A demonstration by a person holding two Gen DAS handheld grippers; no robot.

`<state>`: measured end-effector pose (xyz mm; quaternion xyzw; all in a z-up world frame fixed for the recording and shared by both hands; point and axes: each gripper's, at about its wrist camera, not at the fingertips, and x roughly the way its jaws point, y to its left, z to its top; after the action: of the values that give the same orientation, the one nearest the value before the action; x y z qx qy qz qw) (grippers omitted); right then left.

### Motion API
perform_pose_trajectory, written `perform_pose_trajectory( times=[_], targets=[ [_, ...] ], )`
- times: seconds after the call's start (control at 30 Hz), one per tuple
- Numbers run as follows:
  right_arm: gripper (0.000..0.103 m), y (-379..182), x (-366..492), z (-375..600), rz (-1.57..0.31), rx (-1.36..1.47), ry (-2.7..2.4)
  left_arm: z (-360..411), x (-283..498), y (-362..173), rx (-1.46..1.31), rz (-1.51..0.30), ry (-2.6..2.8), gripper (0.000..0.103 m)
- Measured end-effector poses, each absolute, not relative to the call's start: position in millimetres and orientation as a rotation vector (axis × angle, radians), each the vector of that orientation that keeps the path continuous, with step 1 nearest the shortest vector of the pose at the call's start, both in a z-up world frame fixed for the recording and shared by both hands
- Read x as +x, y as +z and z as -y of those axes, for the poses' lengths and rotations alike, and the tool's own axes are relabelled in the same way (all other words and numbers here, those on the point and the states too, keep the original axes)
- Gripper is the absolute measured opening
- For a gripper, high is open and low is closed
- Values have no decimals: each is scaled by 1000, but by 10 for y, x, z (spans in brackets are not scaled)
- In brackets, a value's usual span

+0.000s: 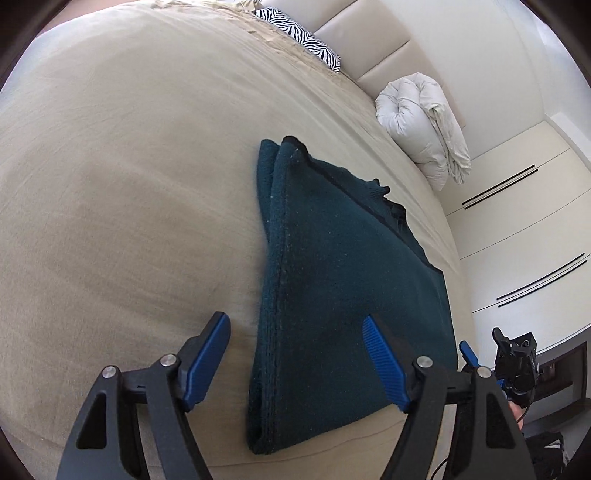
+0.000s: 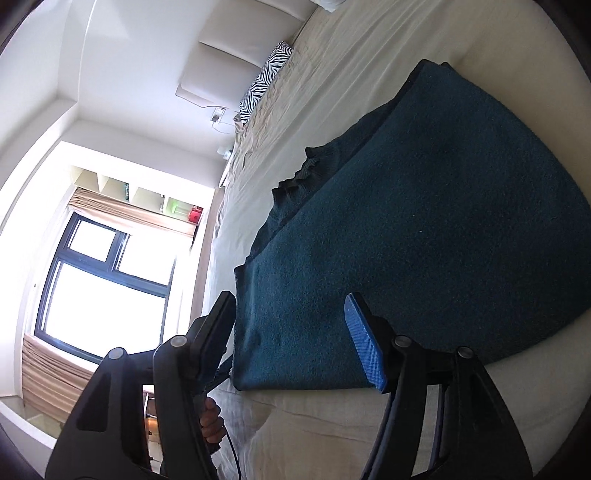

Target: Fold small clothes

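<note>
We are looking along both tools at a folded dark teal garment (image 1: 332, 266) lying flat on the beige bed (image 1: 122, 184), close to the bed's near edge and nearer its right side, where the sheet is dropping away toward pale wardrobe doors (image 1: 524, 221). To the garment's left, a wide stretch of bare sheet is running up to a zebra-print pillow (image 1: 295, 33) at the padded headboard (image 1: 369, 48), and a rolled white duvet (image 1: 424, 129) is sitting near the bed's far right edge, well apart from the garment. The left hand-held gripper (image 1: 295, 325) is hovering with its blue pads spread wide, straddling the garment's left folded edge without pinching it; we cannot tell whether a pad is touching the cloth. The right hand-held gripper (image 2: 291, 306) is likewise standing spread, tilted strongly sideways, its fingers bracketing the garment's near corner, gripping nothing. In the right wrist view the garment (image 2: 406, 221) is showing a ruffled, ribbed portion poking out along its far edge; what part of the garment that is stays hard to make out. A bright window (image 2: 103, 280) is washing out that side, and fingers of the person's hand (image 2: 214, 421) are partly hidden behind the tool.
</note>
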<state>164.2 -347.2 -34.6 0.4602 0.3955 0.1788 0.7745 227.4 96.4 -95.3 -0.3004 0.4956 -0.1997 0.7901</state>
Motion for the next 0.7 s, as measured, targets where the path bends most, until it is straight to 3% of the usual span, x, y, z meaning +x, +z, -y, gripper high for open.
perform_pose_trajectory(
  times=[0.17, 0.3, 0.4, 0.53, 0.7],
  targets=[
    [61, -286, 1909, 3023, -907, 982, 488, -856, 2475, -1048, -719, -1160, -490, 67],
    [61, -283, 2083, 2768, -940, 991, 548, -834, 2579, -1104, -805, -1203, -510, 66],
    [61, -267, 2126, 2600, -985, 984, 582, -809, 2594, -1153, -831, -1224, -521, 52],
    [61, -345, 2416, 2230, -1038, 968, 620, -795, 2580, -1222, -798, -1235, -528, 21],
    [61, -466, 2661, 1865, -1112, 945, 655, -878, 2575, -1278, -844, -1214, -540, 16]
  ],
)
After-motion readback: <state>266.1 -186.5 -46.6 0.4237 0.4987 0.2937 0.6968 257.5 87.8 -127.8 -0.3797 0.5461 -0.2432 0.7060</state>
